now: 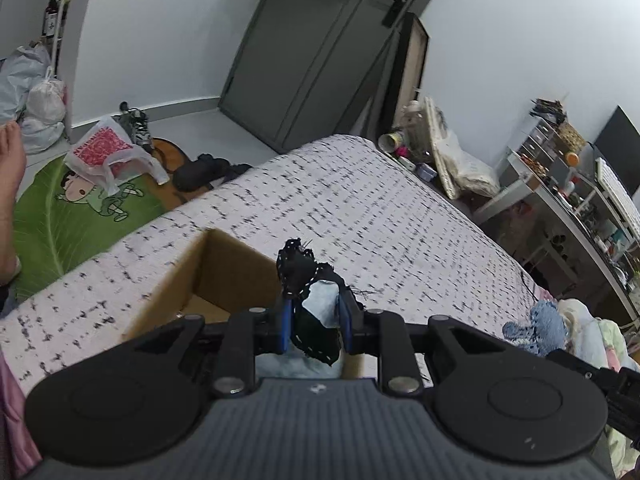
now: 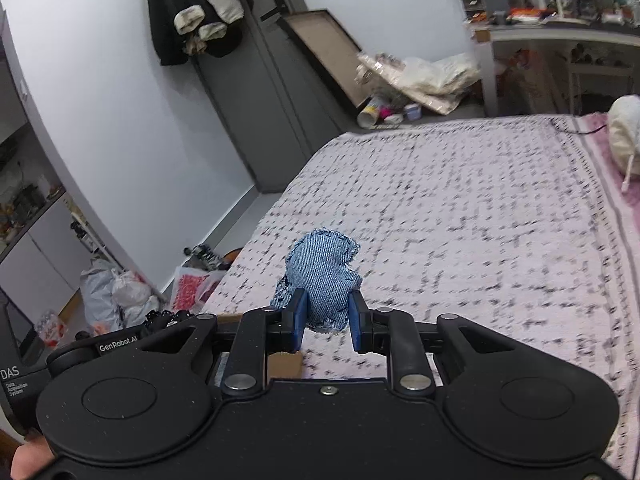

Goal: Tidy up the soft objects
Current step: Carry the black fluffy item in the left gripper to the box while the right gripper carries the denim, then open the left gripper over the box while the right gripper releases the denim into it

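My left gripper is shut on a black and pale-blue stuffed fabric piece with white stitching, held over the near edge of an open cardboard box that stands on the bed. In the right wrist view my right gripper is shut on a blue denim stuffed piece, held above the patterned bedspread. A corner of the cardboard box shows just under that gripper. The same blue denim piece and the right gripper's body appear at the right edge of the left wrist view.
The white bedspread with black marks spreads ahead. A pile of pale soft items lies at the bed's right. A cream bundle sits at the far right. Bags, shoes and a green mat cover the floor. A desk stands right.
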A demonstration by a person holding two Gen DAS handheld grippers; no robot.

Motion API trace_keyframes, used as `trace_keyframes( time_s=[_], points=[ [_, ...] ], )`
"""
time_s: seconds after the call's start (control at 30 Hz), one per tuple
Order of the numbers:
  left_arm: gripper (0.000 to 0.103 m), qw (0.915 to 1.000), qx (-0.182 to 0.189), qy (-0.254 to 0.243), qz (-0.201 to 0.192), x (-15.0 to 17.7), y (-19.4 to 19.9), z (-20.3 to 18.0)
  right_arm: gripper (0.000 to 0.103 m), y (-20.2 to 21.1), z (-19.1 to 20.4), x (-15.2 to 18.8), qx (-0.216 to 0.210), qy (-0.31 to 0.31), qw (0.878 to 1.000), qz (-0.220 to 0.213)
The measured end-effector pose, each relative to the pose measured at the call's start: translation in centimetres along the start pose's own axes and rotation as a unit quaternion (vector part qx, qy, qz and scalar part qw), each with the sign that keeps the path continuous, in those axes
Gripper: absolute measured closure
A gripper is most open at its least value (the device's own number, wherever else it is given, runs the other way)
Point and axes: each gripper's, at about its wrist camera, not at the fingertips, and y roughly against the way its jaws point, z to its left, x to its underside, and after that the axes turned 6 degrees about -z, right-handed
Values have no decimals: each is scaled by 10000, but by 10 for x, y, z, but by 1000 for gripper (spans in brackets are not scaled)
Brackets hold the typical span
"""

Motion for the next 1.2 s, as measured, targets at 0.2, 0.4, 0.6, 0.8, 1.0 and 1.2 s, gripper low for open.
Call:
trace_keyframes(
  time_s=[0.2,0.4,0.6,0.8,1.0,1.2],
  points=[
    [80,9998,-165,41,68,1,-14,19,81,-20,19,9,-203,59,9995,214],
    [76,9996,-188,184,-42,1,-23,27,81,-33,33,16,-349,98,9987,368],
    [47,9993,-119,280,-210,2,-20,28,81,-37,49,28,-580,184,9964,587],
    [46,9993,-249,160,-227,-1,-11,27,81,-37,61,39,-706,243,9941,790],
    [46,9991,-421,24,-66,-2,-4,22,75,-38,68,44,-880,227,9916,920],
    [45,9979,-640,70,91,-3,10,19,55,-32,60,43,-959,41,9902,1017]
  ],
)
